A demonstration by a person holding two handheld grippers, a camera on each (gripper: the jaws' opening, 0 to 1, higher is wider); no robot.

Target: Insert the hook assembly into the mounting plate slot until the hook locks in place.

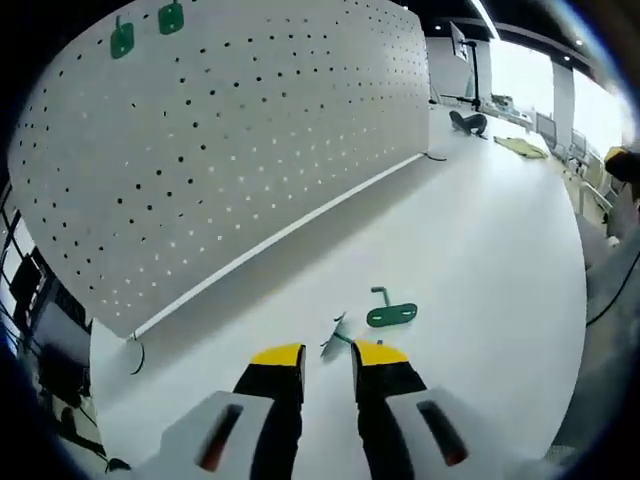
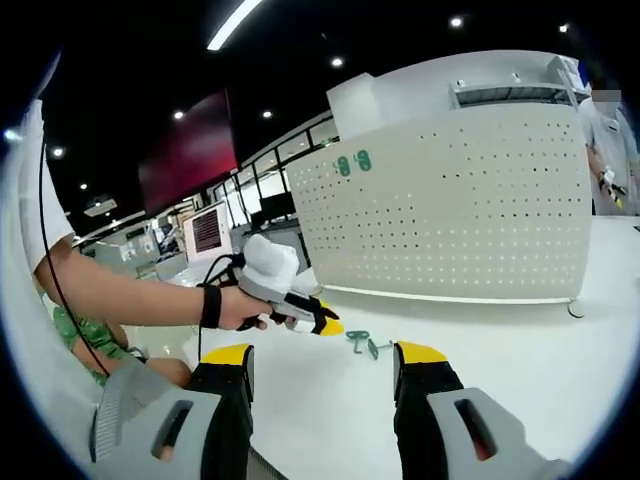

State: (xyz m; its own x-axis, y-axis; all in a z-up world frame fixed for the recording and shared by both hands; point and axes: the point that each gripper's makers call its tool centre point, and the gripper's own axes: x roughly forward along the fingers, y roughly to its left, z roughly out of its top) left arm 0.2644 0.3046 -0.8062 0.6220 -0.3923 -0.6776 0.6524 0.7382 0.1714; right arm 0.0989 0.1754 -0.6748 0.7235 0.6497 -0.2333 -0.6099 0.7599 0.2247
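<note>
White tabletop (image 1: 480,240) fills the left gripper view, with a white pegboard (image 1: 250,140) standing along it from 9 to 1 o'clock. 2 green plates (image 1: 145,30) hang on the board at about 11 o'clock. A green hook (image 1: 390,312) lies flat on the table just right of centre, its oval plate toward 3 o'clock and its bent stem rising toward 12. A second, smaller green hook piece (image 1: 335,335) lies just left of it, right ahead of the left gripper (image 1: 328,356). The yellow-tipped jaws rise from 6 o'clock with a narrow gap between them; nothing sits in the gap and neither tip touches a hook.

In the right gripper view, the right gripper (image 2: 322,352) stands with its jaws spread wide, holding nothing. Between them, farther off, the hooks (image 2: 362,343) lie together on the table (image 2: 500,330). At 9 o'clock a hand (image 2: 240,308) with a black wrist strap holds the left gripper (image 2: 325,324), its yellow tips pointing toward the hooks and just short of them. The pegboard (image 2: 470,210) stands from 12 to 3 o'clock, the 2 plates (image 2: 352,162) near its upper left corner.
</note>
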